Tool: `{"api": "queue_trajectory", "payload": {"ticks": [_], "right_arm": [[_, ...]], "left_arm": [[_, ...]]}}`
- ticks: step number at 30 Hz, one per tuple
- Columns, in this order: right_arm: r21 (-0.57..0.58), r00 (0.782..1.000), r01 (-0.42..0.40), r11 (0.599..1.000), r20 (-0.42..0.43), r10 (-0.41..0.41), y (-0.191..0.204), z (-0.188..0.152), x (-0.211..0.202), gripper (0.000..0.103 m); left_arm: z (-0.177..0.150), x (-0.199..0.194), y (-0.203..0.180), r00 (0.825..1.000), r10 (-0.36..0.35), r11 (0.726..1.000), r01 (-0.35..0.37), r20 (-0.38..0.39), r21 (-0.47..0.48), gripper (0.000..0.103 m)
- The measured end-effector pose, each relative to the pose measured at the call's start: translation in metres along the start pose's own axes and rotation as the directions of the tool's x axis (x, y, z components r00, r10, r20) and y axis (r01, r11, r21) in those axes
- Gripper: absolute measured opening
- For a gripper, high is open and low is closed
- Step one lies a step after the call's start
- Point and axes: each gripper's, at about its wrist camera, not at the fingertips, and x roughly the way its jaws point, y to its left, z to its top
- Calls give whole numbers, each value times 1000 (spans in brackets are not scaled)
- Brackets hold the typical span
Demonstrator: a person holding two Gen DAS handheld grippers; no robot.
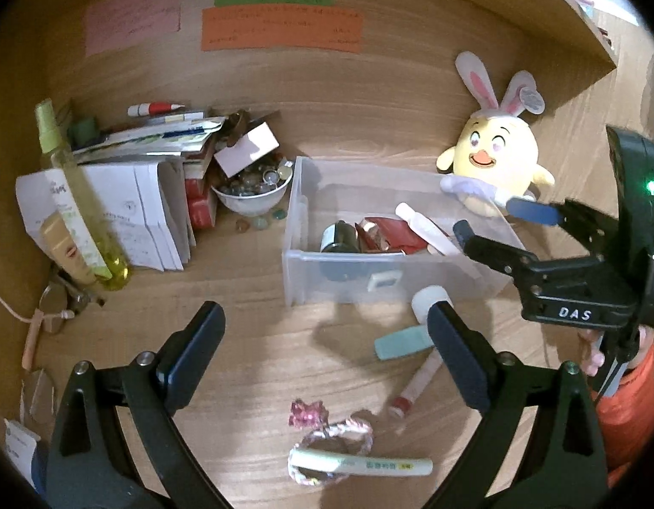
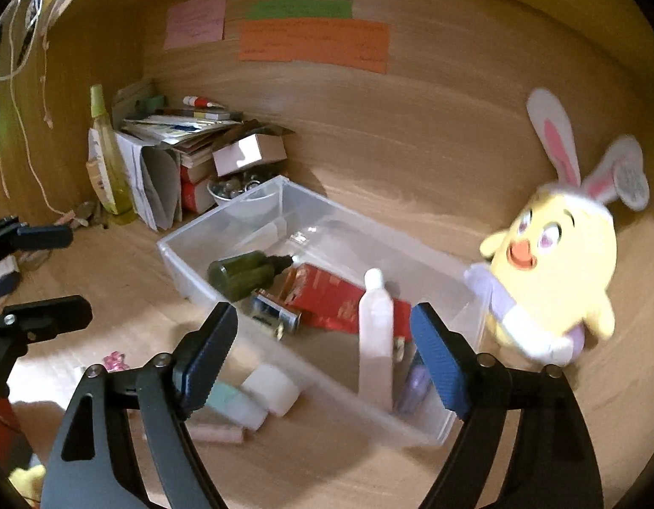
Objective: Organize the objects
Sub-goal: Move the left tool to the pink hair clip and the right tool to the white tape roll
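Note:
A clear plastic bin (image 1: 310, 271) (image 2: 178, 254) sits mid-desk holding a dark green bottle (image 2: 242, 273), a red packet (image 2: 335, 297) and a white tube (image 2: 375, 331) that leans on its near wall. My right gripper (image 2: 322, 318) (image 1: 501, 220) hangs over the bin's right end, open; the white tube shows between its fingers, untouched. My left gripper (image 1: 324, 318) (image 2: 59, 273) is open in front of the bin with nothing in it. Loose on the desk lie a teal tube with a white cap (image 1: 401, 341), a pink tube (image 1: 416, 386), a braided bracelet (image 1: 327, 445) and a pale green tube (image 1: 365, 464).
A yellow plush chick with bunny ears (image 1: 492, 157) (image 2: 551, 280) stands right of the bin. At back left are a bowl of glass beads (image 1: 250, 195), stacked books and papers (image 1: 148, 195), a green spray bottle (image 1: 72, 195) and glasses (image 1: 55, 305). Wooden walls enclose the desk.

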Motion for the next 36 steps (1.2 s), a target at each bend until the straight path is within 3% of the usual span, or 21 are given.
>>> {"api": "queue_trajectory", "payload": {"ticks": [9, 17, 20, 23, 29, 36], "right_arm": [[49, 1000, -1, 999, -13, 1, 11, -40, -23, 83], [55, 993, -48, 997, -103, 54, 22, -60, -4, 83], [53, 992, -28, 998, -122, 34, 24, -62, 5, 83], [72, 992, 6, 997, -126, 3, 23, -63, 15, 83], [136, 988, -14, 991, -152, 35, 21, -61, 33, 83], [123, 989, -12, 992, -144, 29, 32, -53, 42, 81]], "left_arm": [[-23, -1, 6, 999, 22, 999, -23, -38, -25, 97], [-51, 16, 7, 996, 7, 999, -12, -93, -53, 97], [-59, 19, 11, 994, 4, 998, -11, -106, -63, 96], [-66, 23, 16, 992, 6, 997, -15, -124, -73, 90], [-75, 39, 23, 983, -24, 995, 6, -181, -96, 73], [-81, 40, 26, 981, -33, 996, 16, -190, -90, 58]]}}
